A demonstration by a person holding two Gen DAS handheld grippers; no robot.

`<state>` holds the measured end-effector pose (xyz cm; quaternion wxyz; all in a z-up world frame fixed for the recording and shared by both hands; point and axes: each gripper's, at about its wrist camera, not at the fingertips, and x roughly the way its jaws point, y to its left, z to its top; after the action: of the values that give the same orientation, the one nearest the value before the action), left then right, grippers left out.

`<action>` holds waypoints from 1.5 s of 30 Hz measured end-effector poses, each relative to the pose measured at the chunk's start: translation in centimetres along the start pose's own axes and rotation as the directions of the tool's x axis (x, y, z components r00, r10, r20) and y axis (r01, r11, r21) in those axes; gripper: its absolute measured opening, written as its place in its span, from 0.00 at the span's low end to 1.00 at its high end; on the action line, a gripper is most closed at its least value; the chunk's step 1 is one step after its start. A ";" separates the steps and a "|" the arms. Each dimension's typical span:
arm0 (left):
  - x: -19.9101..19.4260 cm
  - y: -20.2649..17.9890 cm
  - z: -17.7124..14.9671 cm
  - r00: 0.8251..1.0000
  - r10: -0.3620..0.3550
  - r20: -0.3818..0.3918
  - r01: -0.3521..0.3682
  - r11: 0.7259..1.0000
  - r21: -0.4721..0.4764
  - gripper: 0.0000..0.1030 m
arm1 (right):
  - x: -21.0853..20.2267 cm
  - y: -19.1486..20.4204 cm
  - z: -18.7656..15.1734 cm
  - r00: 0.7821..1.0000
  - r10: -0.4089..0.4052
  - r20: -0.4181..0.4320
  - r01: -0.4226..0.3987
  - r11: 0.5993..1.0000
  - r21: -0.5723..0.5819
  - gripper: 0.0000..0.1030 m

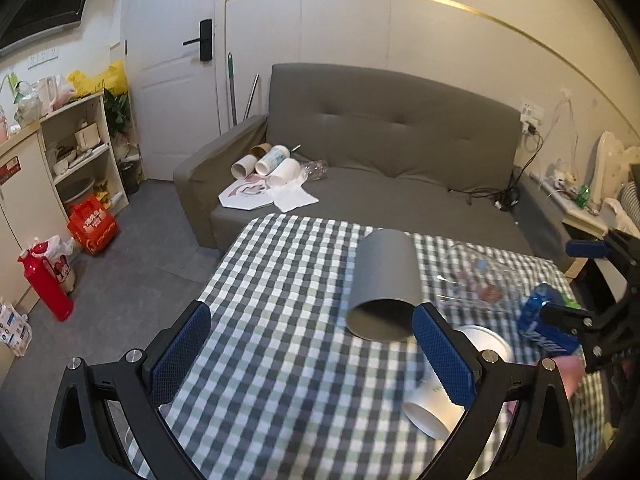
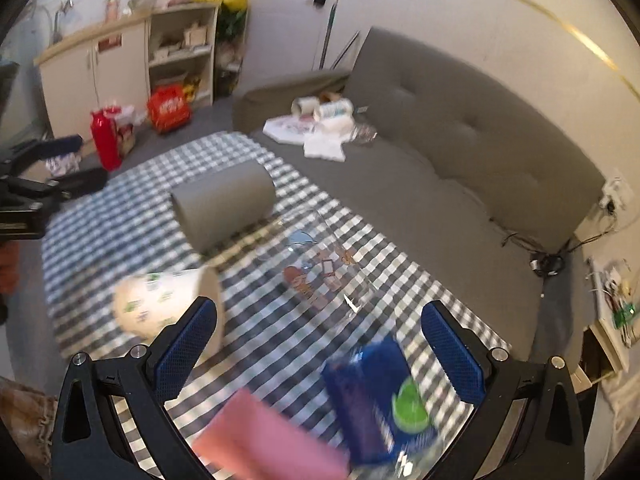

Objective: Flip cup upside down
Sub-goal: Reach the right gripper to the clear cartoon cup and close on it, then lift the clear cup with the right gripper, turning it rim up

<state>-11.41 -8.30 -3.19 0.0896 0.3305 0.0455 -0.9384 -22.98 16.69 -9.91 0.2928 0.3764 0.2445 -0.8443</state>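
A grey cup (image 1: 384,280) lies on its side on the checked tablecloth (image 1: 280,280), its open mouth facing me. It also shows in the right wrist view (image 2: 224,204). A white paper cup (image 1: 452,384) lies on its side nearer; it also shows in the right wrist view (image 2: 168,304). A clear glass with cartoon prints (image 2: 320,268) lies beside them. My left gripper (image 1: 312,356) is open and empty, just short of the grey cup's mouth. My right gripper (image 2: 320,356) is open and empty above the table's near part; it also shows in the left wrist view (image 1: 580,284).
A blue packet with a green spot (image 2: 376,396) and a pink item (image 2: 268,436) lie near the right gripper. A grey sofa (image 1: 380,152) with several cups and papers (image 1: 268,176) stands behind the table. A red bottle (image 1: 44,280) and shelves (image 1: 80,152) are at the left.
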 end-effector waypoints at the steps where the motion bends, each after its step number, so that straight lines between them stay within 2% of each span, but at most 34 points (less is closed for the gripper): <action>1: 0.4 0.0 0.0 1.000 0.002 -0.004 -0.002 1.000 0.004 1.00 | 1.0 -0.1 0.4 1.000 0.001 -0.013 -0.001 1.000 -0.024 1.00; 5: 2.2 -0.1 -0.1 1.000 0.017 -0.021 -0.017 1.000 0.018 1.00 | 4.1 0.1 1.8 0.996 0.025 -0.084 -0.035 0.993 -0.113 0.96; 10: 3.2 -0.3 -0.5 0.999 0.010 -0.033 -0.009 1.000 0.028 1.00 | 7.4 0.9 3.1 0.989 0.010 -0.149 -0.045 0.971 -0.233 0.94; 15: 3.9 -0.3 -0.9 0.999 0.009 -0.049 -0.007 0.999 0.034 1.00 | 10.0 1.3 3.9 0.981 0.020 -0.195 -0.072 0.963 -0.259 0.93; 20: 4.5 0.0 -1.0 0.998 0.017 -0.059 -0.015 0.999 0.032 1.00 | 11.6 1.6 3.8 0.971 0.022 -0.236 -0.085 0.962 -0.260 0.74; 24: 4.5 0.4 -1.0 0.998 0.014 -0.066 -0.013 1.000 0.021 1.00 | 11.2 1.5 3.8 0.976 -0.002 -0.218 -0.054 0.967 -0.248 0.72; 31: 3.1 0.3 0.1 0.999 0.007 -0.048 -0.007 1.000 -0.001 1.00 | 6.5 0.4 4.5 0.989 -0.018 -0.148 0.000 0.993 -0.119 0.70; 38: -1.7 -0.5 2.3 0.999 -0.023 0.025 0.023 1.000 -0.013 1.00 | -2.7 0.7 5.5 0.999 0.010 -0.047 -0.010 1.000 -0.001 0.69; 42: -4.7 -0.6 2.6 0.998 -0.020 0.060 0.019 1.000 0.003 1.00 | -7.8 2.6 4.0 0.996 0.082 -0.029 -0.080 0.995 0.058 0.69; 45: -6.6 -0.4 2.3 0.997 -0.018 0.079 0.018 1.000 0.002 1.00 | -9.8 4.2 1.8 0.988 0.150 -0.044 -0.143 0.982 0.125 0.69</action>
<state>-7.84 -7.29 2.79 0.0826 0.2929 0.0445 -0.9515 -15.70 15.62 -2.04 0.3240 0.4328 0.1720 -0.8234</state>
